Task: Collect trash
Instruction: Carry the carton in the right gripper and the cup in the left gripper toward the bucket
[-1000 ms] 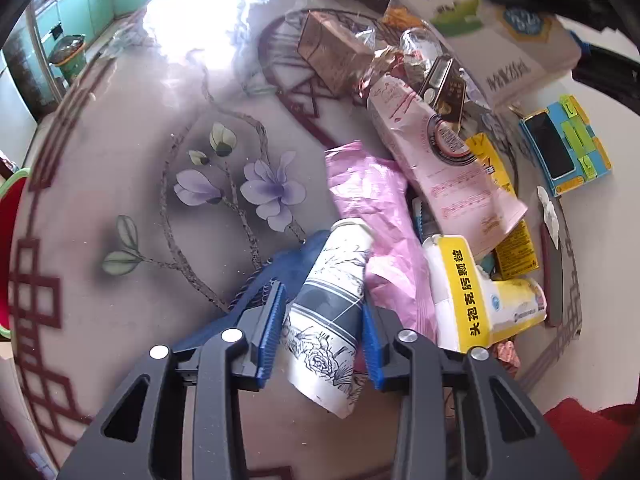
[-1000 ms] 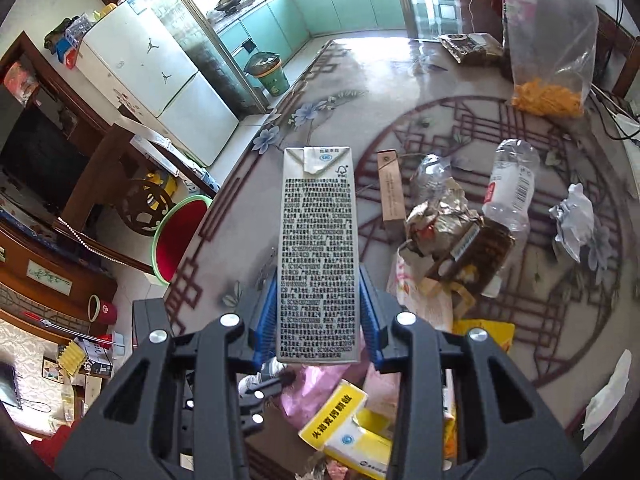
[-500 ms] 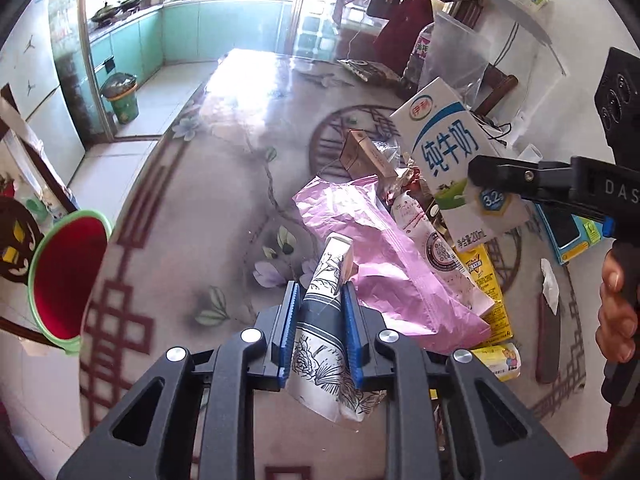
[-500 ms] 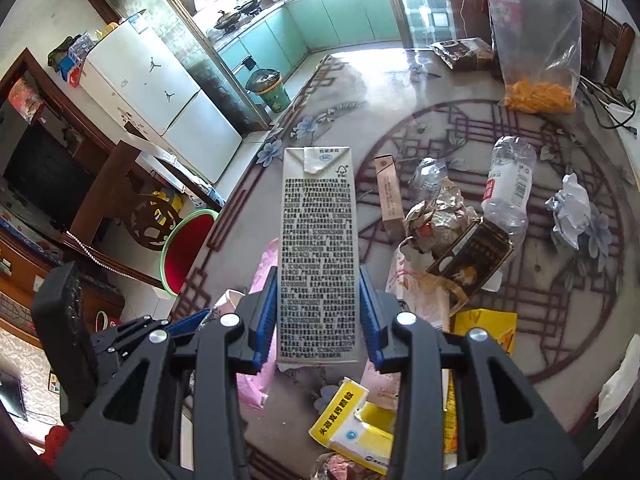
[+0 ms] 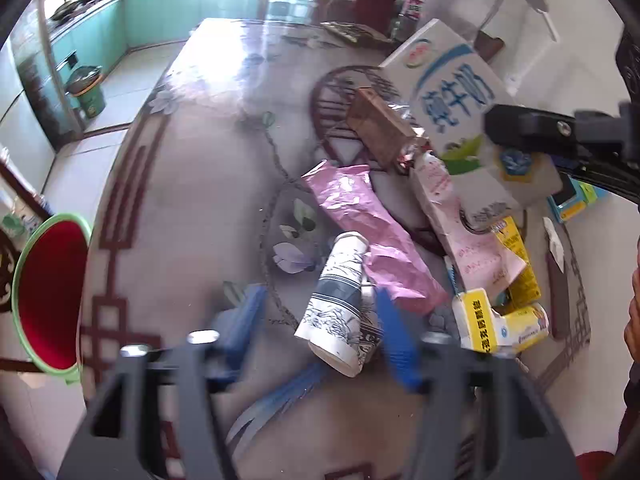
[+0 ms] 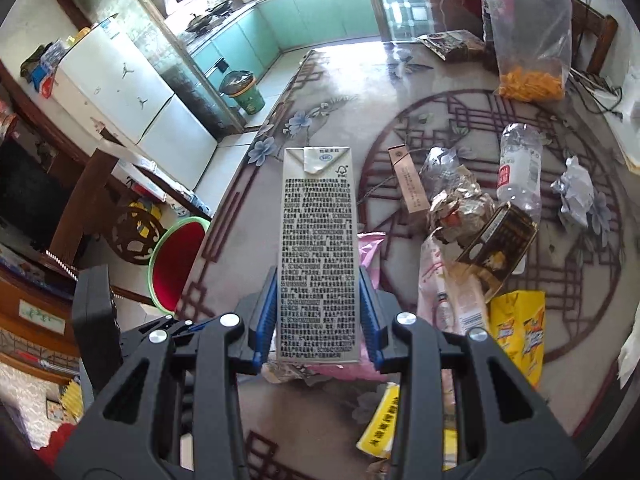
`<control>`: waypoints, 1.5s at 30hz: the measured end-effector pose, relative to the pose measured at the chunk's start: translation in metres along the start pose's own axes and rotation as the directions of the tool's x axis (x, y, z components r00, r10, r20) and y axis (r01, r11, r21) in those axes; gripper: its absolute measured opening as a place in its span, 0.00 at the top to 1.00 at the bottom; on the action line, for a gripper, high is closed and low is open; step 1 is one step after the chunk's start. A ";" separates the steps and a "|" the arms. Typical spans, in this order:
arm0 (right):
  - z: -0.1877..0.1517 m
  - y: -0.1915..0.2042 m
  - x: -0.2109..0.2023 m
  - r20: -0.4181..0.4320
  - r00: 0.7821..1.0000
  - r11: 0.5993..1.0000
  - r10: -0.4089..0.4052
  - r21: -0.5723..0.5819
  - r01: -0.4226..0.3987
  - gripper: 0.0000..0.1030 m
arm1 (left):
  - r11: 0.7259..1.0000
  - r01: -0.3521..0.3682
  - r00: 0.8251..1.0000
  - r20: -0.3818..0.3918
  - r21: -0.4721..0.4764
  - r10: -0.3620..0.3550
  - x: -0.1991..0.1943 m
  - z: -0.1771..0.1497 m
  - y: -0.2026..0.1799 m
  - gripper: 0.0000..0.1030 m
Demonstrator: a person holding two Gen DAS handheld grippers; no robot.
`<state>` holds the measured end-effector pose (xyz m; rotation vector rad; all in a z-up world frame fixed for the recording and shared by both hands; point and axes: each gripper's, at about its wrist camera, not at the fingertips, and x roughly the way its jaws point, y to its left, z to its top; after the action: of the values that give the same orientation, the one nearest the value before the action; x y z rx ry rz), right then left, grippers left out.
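Note:
A crushed paper cup point(image 5: 338, 300) with a black ink drawing hangs tilted between the blurred blue pads of my left gripper point(image 5: 320, 332). The jaws are opening and neither pad presses on the cup. My right gripper point(image 6: 318, 320) is shut on a tall milk carton point(image 6: 316, 252), held upright above the table. The same carton point(image 5: 452, 100) shows at the upper right of the left wrist view, with a black finger point(image 5: 560, 132) across it. A red basin point(image 5: 48, 292) with a green rim stands on the floor left of the table.
On the patterned table point(image 5: 180, 200) lie a pink bag point(image 5: 368, 232), a yellow-white box point(image 5: 480, 320), a brown box point(image 5: 380, 128), a plastic bottle point(image 6: 518, 164), foil wrappers point(image 6: 456, 204) and a yellow packet point(image 6: 520, 332). A green bin point(image 6: 244, 94) stands by the kitchen door.
My left gripper squeezed the cup, lifted back from the table, and now its pads have spread off the cup. The right gripper has carried the carton leftward over the trash pile.

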<state>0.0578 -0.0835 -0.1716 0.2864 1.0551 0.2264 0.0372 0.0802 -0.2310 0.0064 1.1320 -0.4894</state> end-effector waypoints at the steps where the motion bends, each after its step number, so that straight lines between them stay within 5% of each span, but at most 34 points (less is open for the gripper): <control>1: -0.001 0.003 0.001 0.001 1.000 1.000 -0.007 0.014 0.007 0.65 | 0.999 0.030 1.000 -0.008 0.026 -0.030 0.002 0.000 -0.002 0.35; 4: -0.005 0.011 0.003 0.006 0.999 0.999 -0.043 0.030 0.043 0.65 | 0.994 0.069 0.995 -0.078 0.088 -0.062 0.021 -0.002 -0.003 0.39; 6: -0.007 0.015 0.002 0.013 0.998 0.996 -0.067 0.061 0.066 0.65 | 0.989 0.114 0.985 -0.138 0.099 -0.100 0.038 -0.004 0.002 0.67; 8: -0.008 0.018 -0.001 0.020 0.996 0.993 -0.086 0.080 0.084 0.65 | 0.982 0.173 0.973 -0.168 0.070 -0.159 0.044 -0.003 0.009 0.79; 15: -0.007 0.041 -0.005 0.050 0.991 0.987 -0.124 0.104 0.119 0.65 | 0.985 0.147 0.989 -0.035 0.092 -0.145 -0.001 0.011 0.034 0.79; 23: 0.009 0.103 0.022 0.029 0.997 0.997 -0.075 0.002 0.075 0.65 | 1.000 0.022 0.994 0.111 0.000 -0.022 -0.052 0.028 0.104 0.79; 28: 0.018 0.144 0.051 -0.005 1.000 0.997 -0.019 -0.073 0.018 0.65 | 0.995 -0.049 0.990 0.130 -0.089 0.060 -0.064 0.025 0.159 0.79; 33: 0.022 0.179 0.081 -0.052 0.999 0.991 0.007 -0.135 -0.014 0.65 | 0.989 0.007 0.995 0.096 -0.151 0.007 -0.058 0.017 0.201 0.79; 42: 0.026 0.199 0.092 -0.052 0.998 0.987 -0.023 -0.160 0.015 0.64 | 0.996 0.077 0.996 0.054 -0.044 -0.075 -0.015 0.023 0.165 0.79; 45: 0.028 0.194 0.091 -0.044 0.998 0.988 -0.044 -0.148 0.037 0.64 | 0.998 -0.023 0.998 0.059 -0.054 0.026 -0.010 0.022 0.167 0.79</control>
<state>0.1167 0.1243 -0.1682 0.1268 1.0839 0.2737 0.1161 0.2279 -0.2526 -0.0402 1.0852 -0.4352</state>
